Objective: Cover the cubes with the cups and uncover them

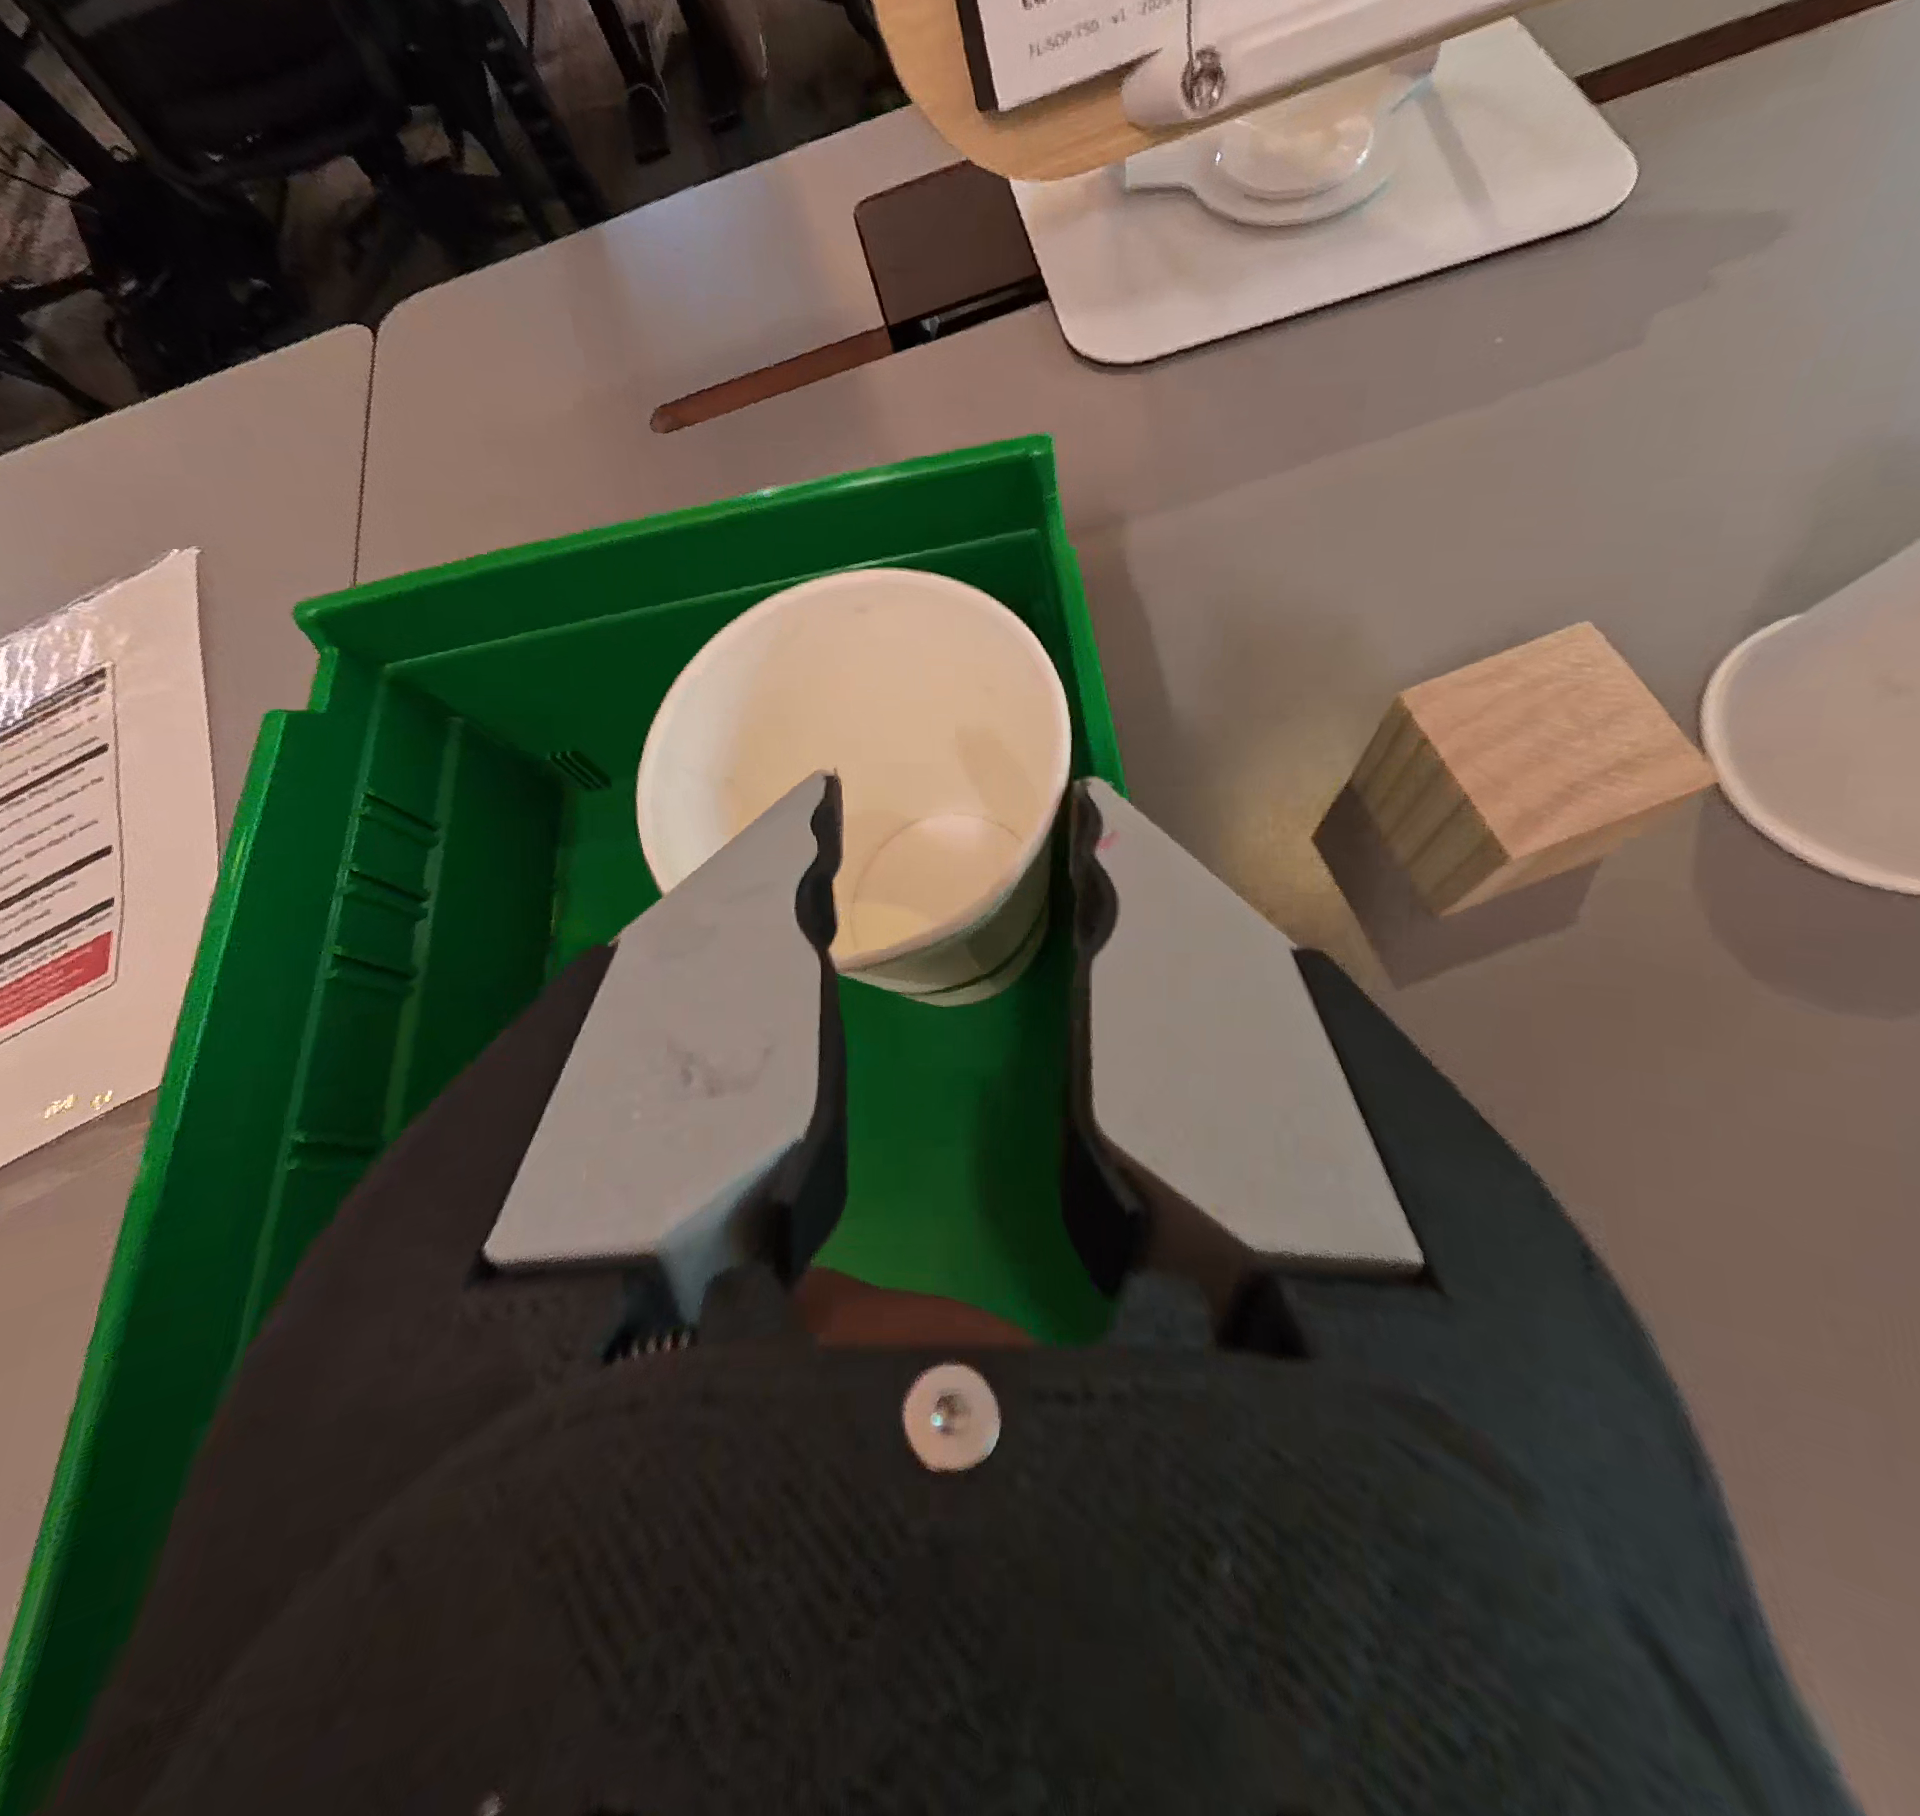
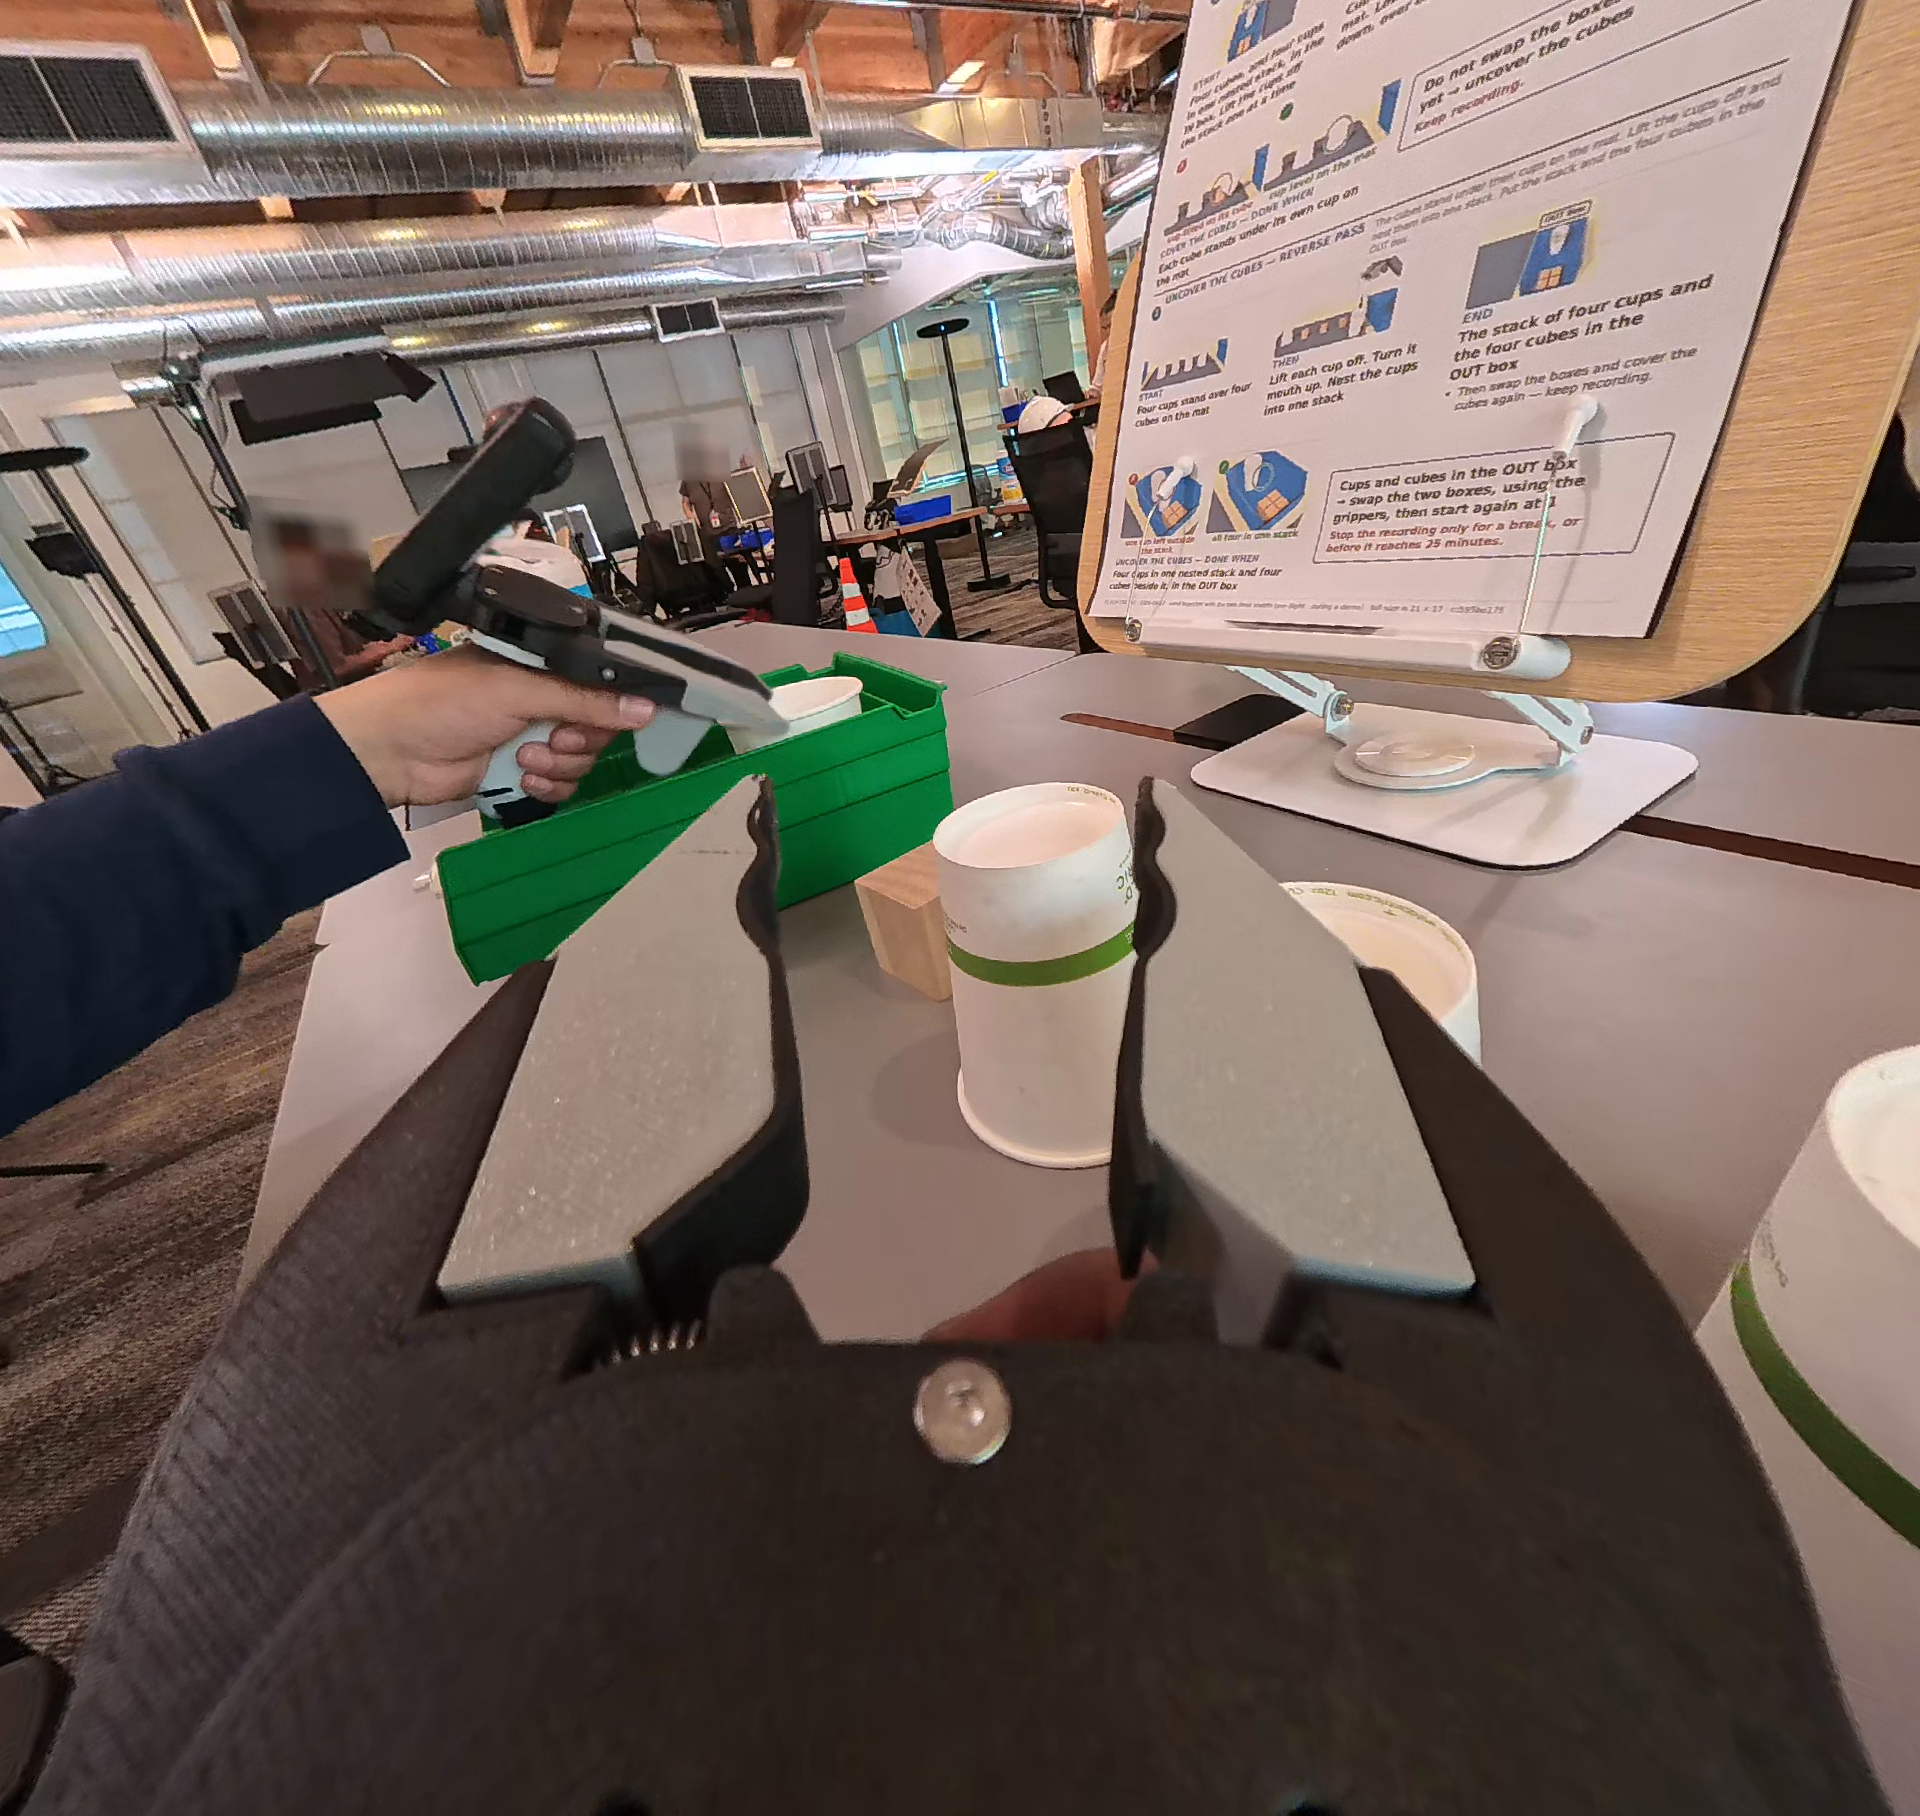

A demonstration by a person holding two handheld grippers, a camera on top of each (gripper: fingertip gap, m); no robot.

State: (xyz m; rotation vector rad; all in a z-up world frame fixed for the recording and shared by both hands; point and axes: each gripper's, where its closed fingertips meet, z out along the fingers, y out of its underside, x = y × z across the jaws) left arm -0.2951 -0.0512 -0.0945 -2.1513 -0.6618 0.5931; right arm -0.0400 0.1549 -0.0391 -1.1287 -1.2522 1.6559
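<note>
Left wrist view had your left gripper (image 1: 956,810) straddling the wall of the upright cup (image 1: 852,779) in the green bin (image 1: 343,831), one finger inside, jaws narrowed but not visibly pinching; the bare cube (image 1: 1507,758) waited alongside. Your right gripper (image 2: 951,810) hovered wide open before three inverted cups (image 2: 1039,977), whatever they covered hidden

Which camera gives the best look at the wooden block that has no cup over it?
The left wrist view: the wooden block sits in the open on the table, top and two sides clear. In the right wrist view the same block is half hidden behind an upturned cup.
</note>
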